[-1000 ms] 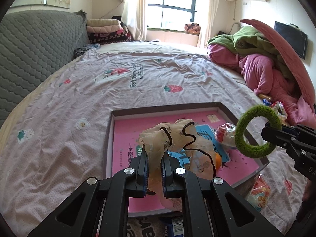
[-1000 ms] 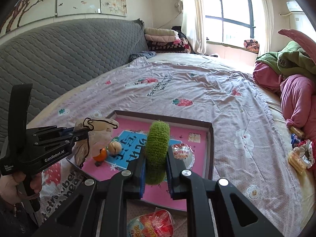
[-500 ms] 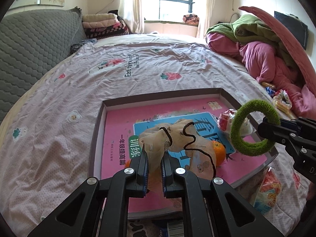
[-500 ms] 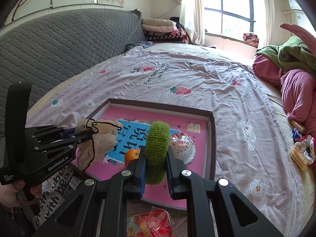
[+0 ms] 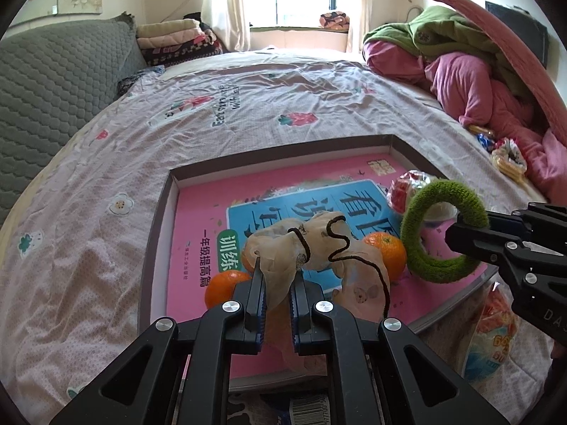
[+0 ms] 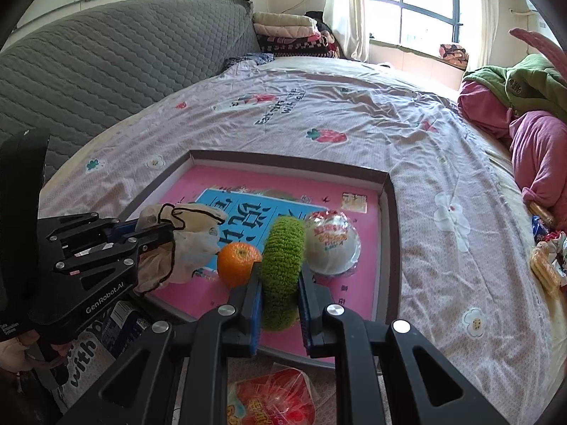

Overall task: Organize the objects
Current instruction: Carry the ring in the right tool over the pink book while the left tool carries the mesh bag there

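Both grippers have dropped lower over the tray [image 5: 161, 233] in the last sec, it looks bigger & closer in both wrist views now, so imo they're about to set stuff down. Left gripper [image 5: 276, 297] is clamped on a beige drawstring pouch [image 5: 319, 244] w/ a black cord, dangling just above the pink workbook [image 5: 219, 212] that lines the tray bottom. Right gripper [image 6: 280, 294] is squeezing a fuzzy green ring [image 6: 283, 269], prob a scrunchie, held upright on edge over the near right part of the tray. Two oranges show in the left view now: one [image 5: 388, 251] right behind the pouch, another [image 5: 223, 287] peeking out by the left jaw, which wasn't visible a sec ago. A round wrapped snack [image 6: 331, 248] sits in the tray just beside the ring. Another snack packet [image 6: 273, 400] lies on the bedsheet [image 6: 354, 113] outside the tray's near edge, so there's more left to collect. Neither item is released yet; can't tell if the pouch is touching the book or just hovering.
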Demonstrator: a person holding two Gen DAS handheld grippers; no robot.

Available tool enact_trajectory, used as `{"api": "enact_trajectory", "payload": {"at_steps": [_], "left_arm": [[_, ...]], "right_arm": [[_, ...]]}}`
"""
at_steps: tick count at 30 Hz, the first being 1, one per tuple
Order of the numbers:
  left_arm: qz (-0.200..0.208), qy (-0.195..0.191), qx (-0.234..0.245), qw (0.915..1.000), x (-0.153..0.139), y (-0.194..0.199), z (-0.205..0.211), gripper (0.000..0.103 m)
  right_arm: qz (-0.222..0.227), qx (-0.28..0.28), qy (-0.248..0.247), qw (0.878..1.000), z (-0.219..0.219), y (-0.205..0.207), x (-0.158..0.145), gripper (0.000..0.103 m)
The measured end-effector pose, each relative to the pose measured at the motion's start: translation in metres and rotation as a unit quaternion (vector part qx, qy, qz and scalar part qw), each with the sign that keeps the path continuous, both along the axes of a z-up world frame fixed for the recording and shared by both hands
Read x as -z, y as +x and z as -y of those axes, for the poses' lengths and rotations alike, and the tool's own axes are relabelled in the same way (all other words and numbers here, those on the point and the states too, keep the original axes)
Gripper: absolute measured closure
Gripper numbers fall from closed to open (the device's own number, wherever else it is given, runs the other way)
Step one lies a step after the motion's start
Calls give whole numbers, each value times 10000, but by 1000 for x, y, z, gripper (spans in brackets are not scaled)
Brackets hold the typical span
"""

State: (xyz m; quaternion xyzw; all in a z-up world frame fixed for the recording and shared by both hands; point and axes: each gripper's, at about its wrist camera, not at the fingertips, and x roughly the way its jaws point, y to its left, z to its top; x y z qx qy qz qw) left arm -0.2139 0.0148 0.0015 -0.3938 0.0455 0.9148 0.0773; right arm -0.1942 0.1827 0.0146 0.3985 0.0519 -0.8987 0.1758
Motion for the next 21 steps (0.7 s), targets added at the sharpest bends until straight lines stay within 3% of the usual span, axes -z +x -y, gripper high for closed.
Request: {"api": "enact_trajectory", "payload": {"at_steps": [21], "left_arm": [[246,-216,139,9994,12,-1,-7,89]], "right_arm": [[367,63,113,9992,-1,-2,14,85]]}}
